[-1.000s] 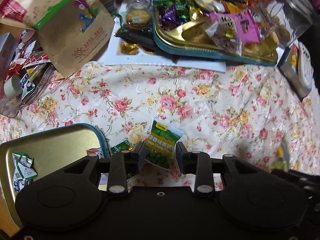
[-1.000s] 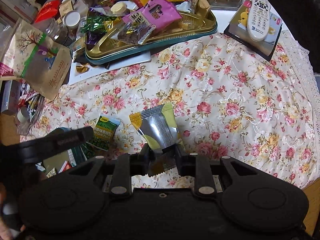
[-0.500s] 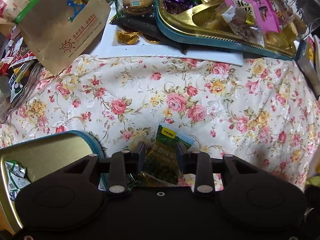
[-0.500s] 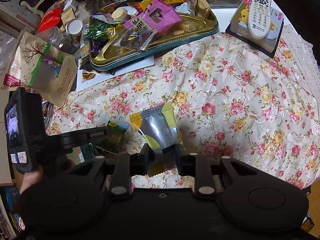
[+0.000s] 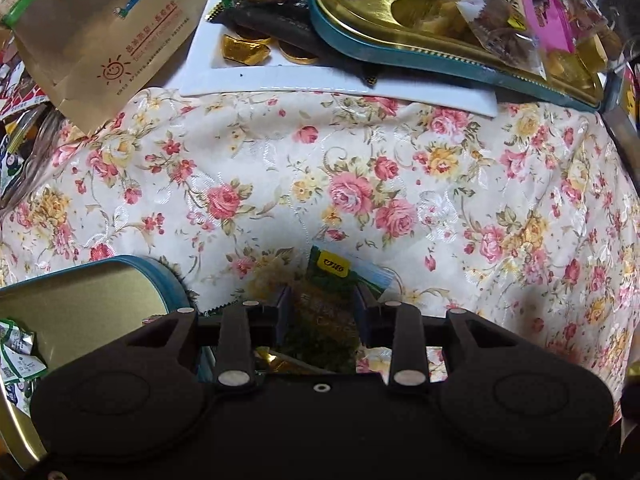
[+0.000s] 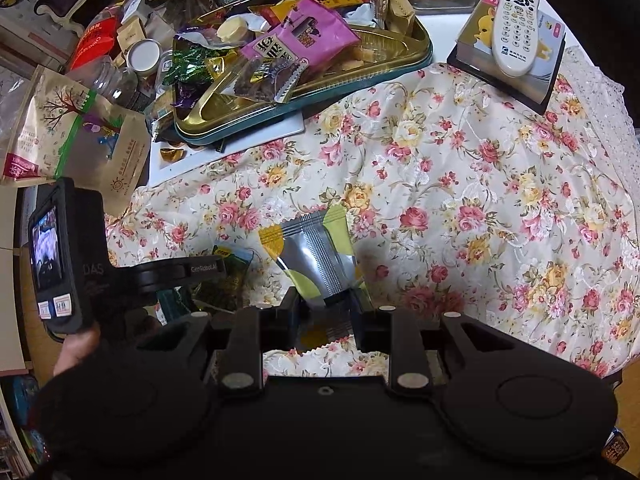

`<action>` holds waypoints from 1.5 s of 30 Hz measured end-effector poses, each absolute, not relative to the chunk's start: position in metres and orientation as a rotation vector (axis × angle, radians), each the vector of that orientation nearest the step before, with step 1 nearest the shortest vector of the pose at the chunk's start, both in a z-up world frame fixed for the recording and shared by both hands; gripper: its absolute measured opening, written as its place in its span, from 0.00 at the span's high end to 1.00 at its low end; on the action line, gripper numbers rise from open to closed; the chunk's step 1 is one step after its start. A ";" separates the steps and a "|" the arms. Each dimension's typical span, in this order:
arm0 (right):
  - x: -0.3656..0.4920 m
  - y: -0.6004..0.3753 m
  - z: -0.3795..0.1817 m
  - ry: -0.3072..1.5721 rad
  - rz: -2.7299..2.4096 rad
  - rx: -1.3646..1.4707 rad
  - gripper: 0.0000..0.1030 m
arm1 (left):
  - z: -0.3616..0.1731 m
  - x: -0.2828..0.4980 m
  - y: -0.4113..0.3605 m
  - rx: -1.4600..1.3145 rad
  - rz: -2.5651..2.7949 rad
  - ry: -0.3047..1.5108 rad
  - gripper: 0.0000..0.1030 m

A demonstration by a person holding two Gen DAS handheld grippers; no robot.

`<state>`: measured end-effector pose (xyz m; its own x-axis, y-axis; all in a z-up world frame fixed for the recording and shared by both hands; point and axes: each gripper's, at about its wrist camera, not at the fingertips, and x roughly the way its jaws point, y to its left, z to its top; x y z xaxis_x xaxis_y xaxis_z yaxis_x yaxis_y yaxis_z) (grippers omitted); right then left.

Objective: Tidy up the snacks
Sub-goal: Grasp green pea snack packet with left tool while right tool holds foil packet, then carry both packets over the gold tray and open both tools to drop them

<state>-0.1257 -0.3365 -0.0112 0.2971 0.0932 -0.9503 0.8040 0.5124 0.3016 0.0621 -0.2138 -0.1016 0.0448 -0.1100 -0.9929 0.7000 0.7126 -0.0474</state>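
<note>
The left gripper (image 5: pixel 320 308) is pointing straight down over a green snack packet (image 5: pixel 330 280) lying on the flowered tablecloth (image 5: pixel 360 168), its jaws opening with the packet between them and, as far as the left wrist view shows, not yet pressing on it. The right gripper (image 6: pixel 325 312) is clamping the near end of a silver and yellow-green packet (image 6: pixel 316 256), which is sticking out over the cloth. The step in hand looks like the pickup of the green packet; the next move probably calls for closing squarely on it, lifting, and carrying it to the open gold tin (image 5: pixel 80 304) just to the left, where a few small wrappers are already lying. Farther off, a white board (image 5: pixel 340 84) is holding gold-wrapped sweets, and a heaped gold tray (image 6: pixel 304 92) is resting on it, with a brown paper bag (image 5: pixel 104 32) beside it. Beyond, a remote control (image 6: pixel 516 28) is lying on a box amid jars and clutter, dimly lit.
</note>
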 end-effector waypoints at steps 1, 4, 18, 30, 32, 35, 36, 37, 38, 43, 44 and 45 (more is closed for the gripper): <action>-0.126 -0.337 -0.012 1.195 -0.582 0.943 0.74 | -0.102 0.060 -0.215 0.545 -0.672 1.391 0.57; -0.126 -0.337 -0.012 1.195 -0.587 0.949 0.74 | -0.105 0.053 -0.219 0.575 -0.688 1.384 0.52; -0.129 -0.340 -0.009 1.182 -0.596 0.951 0.74 | -0.117 0.025 -0.228 0.632 -0.716 1.398 0.58; -0.134 -0.350 -0.005 1.156 -0.643 0.959 0.74 | -0.064 0.019 -0.237 0.574 -0.670 1.328 0.58; -0.135 -0.351 -0.005 1.157 -0.652 0.955 0.74 | -0.055 0.017 -0.234 0.587 -0.645 1.292 0.58; -0.134 -0.349 -0.006 1.162 -0.655 0.946 0.74 | -0.042 0.022 -0.222 0.584 -0.621 1.257 0.58; -0.133 -0.348 -0.006 1.165 -0.654 0.941 0.74 | -0.041 0.023 -0.218 0.574 -0.613 1.252 0.58; -0.132 -0.347 -0.006 1.168 -0.652 0.936 0.74 | -0.037 0.024 -0.215 0.562 -0.607 1.250 0.58; -0.131 -0.345 -0.007 1.171 -0.651 0.930 0.74 | -0.034 0.023 -0.213 0.550 -0.601 1.250 0.58; -0.127 -0.338 -0.007 1.183 -0.645 0.899 0.74 | -0.026 0.022 -0.202 0.497 -0.591 1.253 0.58; -0.127 -0.337 -0.007 1.184 -0.645 0.892 0.74 | -0.024 0.022 -0.199 0.491 -0.587 1.252 0.58; -0.126 -0.336 -0.007 1.186 -0.645 0.885 0.74 | -0.023 0.022 -0.195 0.486 -0.582 1.248 0.58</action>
